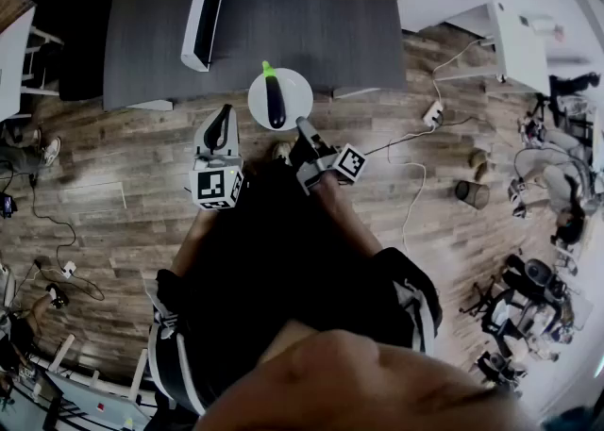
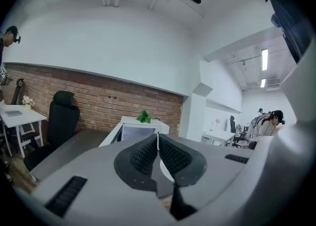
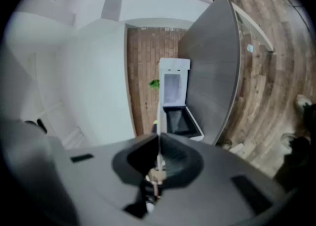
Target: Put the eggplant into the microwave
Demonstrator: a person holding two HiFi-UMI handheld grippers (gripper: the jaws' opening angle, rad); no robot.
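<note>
Right gripper [image 1: 304, 125] is closed on the plate [image 1: 298, 88] rim, eggplant [image 1: 275, 101] on it. Left gripper [image 1: 223, 124] is closed, empty. Next move probably: carry the plate level into the open microwave [image 1: 202, 14].

No lettering, number, brand name or sign can be read in any of the views. The only printed marks are black-and-white square patterns on the marker cube [image 1: 218, 187] of the left claw [image 1: 226, 110] and on the second cube [image 1: 350, 161] of the right claw [image 1: 302, 124]; they are not letters or digits
</note>
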